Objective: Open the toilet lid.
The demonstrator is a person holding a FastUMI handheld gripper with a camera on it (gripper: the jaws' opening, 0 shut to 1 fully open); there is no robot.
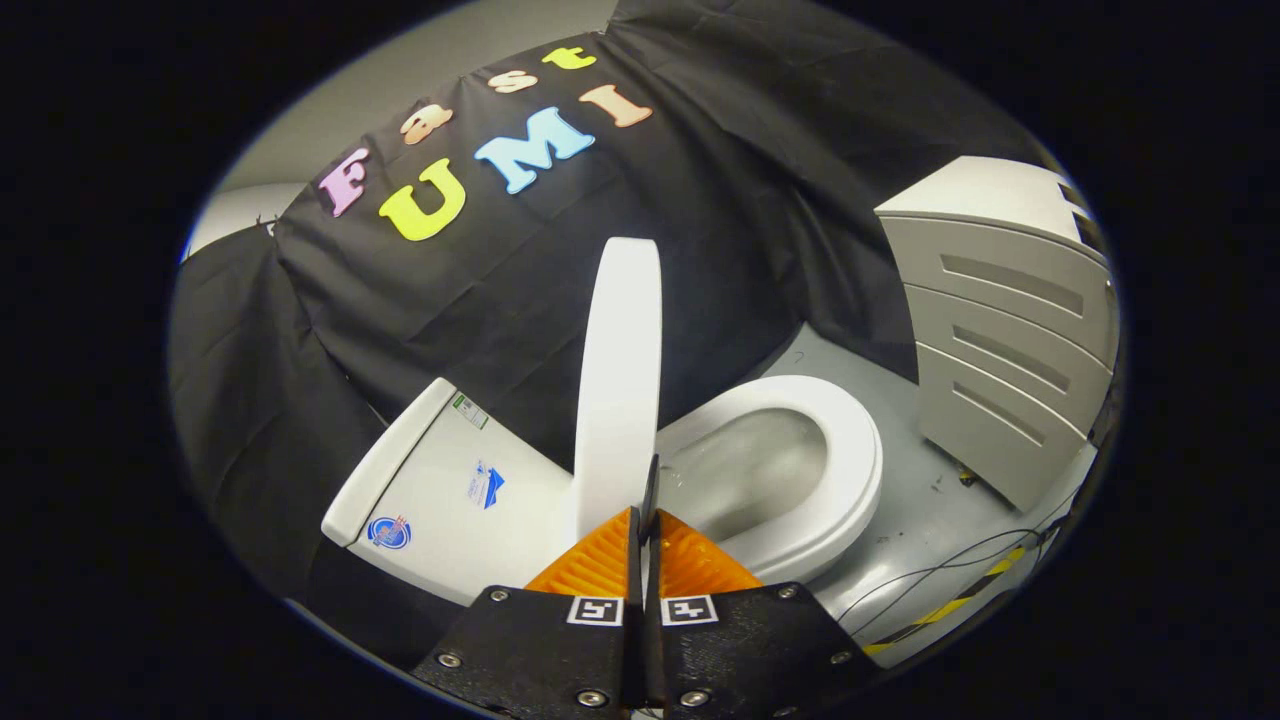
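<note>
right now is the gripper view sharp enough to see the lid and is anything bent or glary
In the gripper view the raised toilet lid is sharp and evenly lit; fisheye distortion bows the grey cabinet and tilts the tank; soft glare sits in the bowl; the gripper, fingers closed together at the lid's lower edge, is slightly soft.

A grey louvred cabinet [1010,330] stands above floor cables [950,580].

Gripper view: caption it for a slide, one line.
Gripper fingers closed together beside the raised toilet lid, seat and bowl exposed.
</note>
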